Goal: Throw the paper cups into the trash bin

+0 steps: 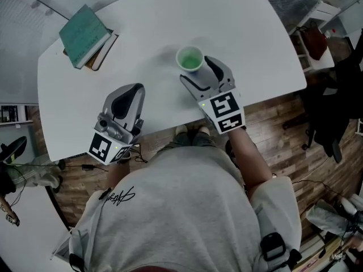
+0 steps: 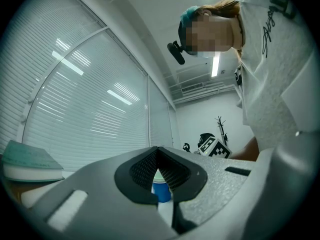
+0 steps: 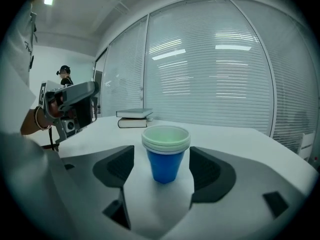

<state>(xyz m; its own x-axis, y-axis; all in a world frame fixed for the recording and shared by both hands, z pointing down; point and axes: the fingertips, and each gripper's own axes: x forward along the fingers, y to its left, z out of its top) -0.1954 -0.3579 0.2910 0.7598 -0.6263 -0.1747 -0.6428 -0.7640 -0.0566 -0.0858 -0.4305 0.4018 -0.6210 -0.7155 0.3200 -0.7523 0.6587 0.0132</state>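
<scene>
A stack of paper cups [image 1: 189, 58], blue outside with pale green rims, stands upright on the white table [image 1: 244, 33]. My right gripper [image 1: 199, 72] is level with the stack, one jaw on each side. In the right gripper view the cups [image 3: 165, 154] stand between the wide-apart pads [image 3: 116, 168] with a gap on both sides, so the right gripper [image 3: 161, 163] is open and touches nothing. My left gripper [image 1: 129, 95] hovers at the table's near edge, left of the cups. Its jaws meet at the tips, so the left gripper [image 2: 158, 151] is shut and empty; the blue cup [image 2: 161, 190] shows behind them.
Two stacked books [image 1: 86, 35] lie at the table's far left corner, also seen as books [image 3: 134, 118] behind the cups. Window blinds run behind the table. A dark chair with clothes [image 1: 334, 112] stands on the wooden floor to the right.
</scene>
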